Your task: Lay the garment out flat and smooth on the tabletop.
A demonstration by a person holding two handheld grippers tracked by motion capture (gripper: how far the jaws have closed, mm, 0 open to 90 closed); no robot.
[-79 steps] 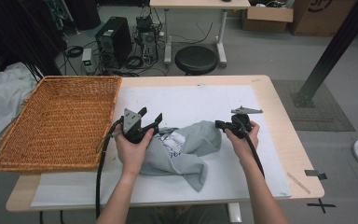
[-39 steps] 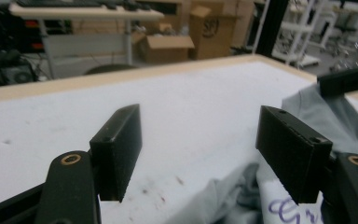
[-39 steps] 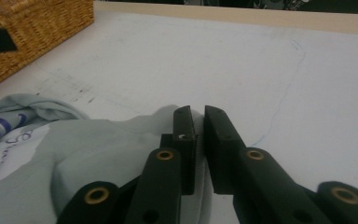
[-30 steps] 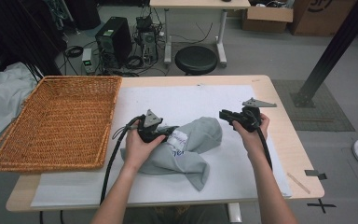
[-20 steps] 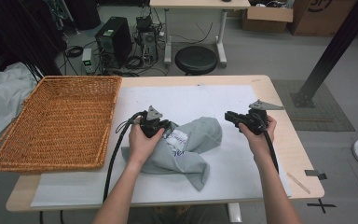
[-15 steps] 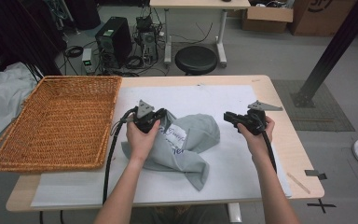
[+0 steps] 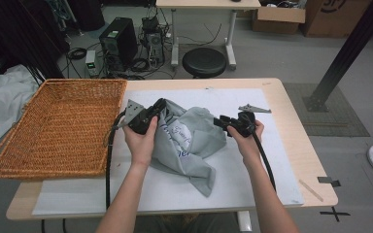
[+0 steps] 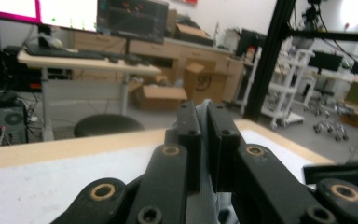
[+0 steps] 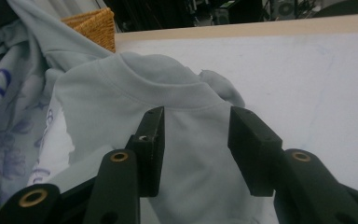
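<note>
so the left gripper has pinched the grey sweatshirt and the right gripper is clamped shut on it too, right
Not quite. The left gripper is pinched on the grey sweatshirt, but the right gripper is not clamped: the right gripper view shows its jaws standing apart over the cloth, having just been opening, with the pads pressing on nothing.

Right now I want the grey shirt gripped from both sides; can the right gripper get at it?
Probably yes: the right gripper stands open right at the grey shirt, with nothing between them.
</note>
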